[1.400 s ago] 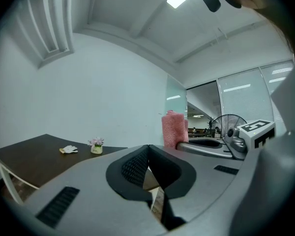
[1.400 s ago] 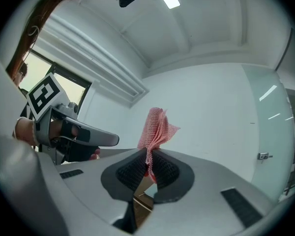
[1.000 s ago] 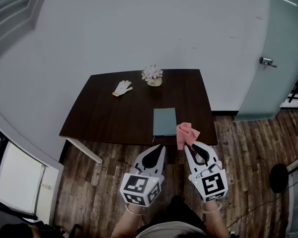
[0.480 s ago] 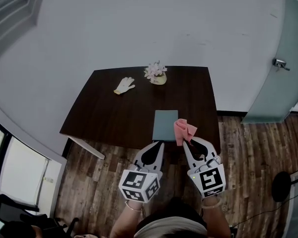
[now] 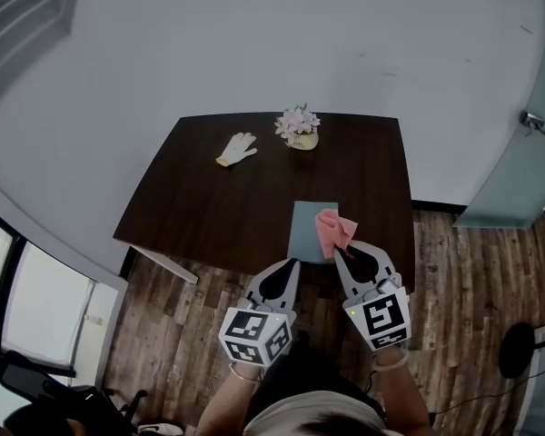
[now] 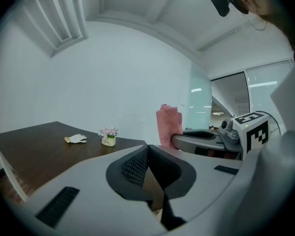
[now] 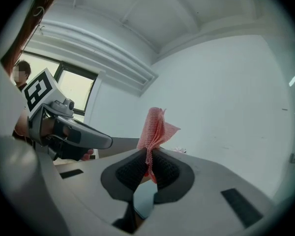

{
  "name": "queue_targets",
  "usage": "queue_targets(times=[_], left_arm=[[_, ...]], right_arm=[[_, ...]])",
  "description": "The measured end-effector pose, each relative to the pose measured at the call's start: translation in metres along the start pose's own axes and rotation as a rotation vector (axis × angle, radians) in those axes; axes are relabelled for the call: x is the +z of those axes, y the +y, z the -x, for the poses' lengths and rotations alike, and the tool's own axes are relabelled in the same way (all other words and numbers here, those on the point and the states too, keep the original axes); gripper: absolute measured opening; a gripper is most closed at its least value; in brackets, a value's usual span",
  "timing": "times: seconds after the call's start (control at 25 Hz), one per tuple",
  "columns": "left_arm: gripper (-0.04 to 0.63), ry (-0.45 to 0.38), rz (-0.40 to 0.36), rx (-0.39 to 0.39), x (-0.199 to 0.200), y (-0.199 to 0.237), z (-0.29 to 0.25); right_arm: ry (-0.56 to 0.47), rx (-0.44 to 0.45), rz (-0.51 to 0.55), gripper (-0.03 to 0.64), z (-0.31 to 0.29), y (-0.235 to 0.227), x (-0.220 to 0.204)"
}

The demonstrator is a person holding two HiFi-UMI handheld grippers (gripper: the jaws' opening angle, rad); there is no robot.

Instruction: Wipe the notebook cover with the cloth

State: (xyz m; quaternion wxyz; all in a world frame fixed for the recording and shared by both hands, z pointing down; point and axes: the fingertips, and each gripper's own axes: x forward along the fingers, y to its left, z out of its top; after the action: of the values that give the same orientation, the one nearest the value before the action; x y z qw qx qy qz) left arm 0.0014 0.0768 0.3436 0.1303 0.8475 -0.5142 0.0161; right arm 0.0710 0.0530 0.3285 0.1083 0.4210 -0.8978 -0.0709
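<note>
A grey-green notebook lies flat near the front right edge of the dark brown table. My right gripper is shut on a pink cloth, which sticks up from the jaws over the notebook's right side. In the right gripper view the pink cloth stands pinched between the pads, with the right gripper closed around it. My left gripper hangs just off the table's front edge, shut with nothing in it. In the left gripper view the left gripper has its jaws together.
A white glove lies at the back left of the table, and a small pot of pink flowers stands at the back middle. Wooden floor surrounds the table. A glass door is at the right.
The right gripper has carried the pink cloth forward, from beside the notebook's right edge to over the notebook. The left gripper stays shut near the table's front edge.
</note>
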Motion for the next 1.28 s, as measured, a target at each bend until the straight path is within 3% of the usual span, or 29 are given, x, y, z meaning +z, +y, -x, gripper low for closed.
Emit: queue_targets(times=[0.6, 0.96, 1.28], left_arm=[[0.018, 0.083, -0.033, -0.103, -0.009, 0.099, -0.075], [0.018, 0.182, -0.048, -0.202, -0.04, 0.137, -0.099], [0.018, 0.257, -0.035, -0.231, -0.079, 0.158, -0.115]], right_arm=[[0.148, -0.007, 0.079, 0.031, -0.131, -0.023, -0.033], [0.277, 0.003, 0.167, 0.031, -0.19, -0.018, -0.061], [0.38, 0.023, 0.22, 0.031, -0.222, -0.023, -0.099]])
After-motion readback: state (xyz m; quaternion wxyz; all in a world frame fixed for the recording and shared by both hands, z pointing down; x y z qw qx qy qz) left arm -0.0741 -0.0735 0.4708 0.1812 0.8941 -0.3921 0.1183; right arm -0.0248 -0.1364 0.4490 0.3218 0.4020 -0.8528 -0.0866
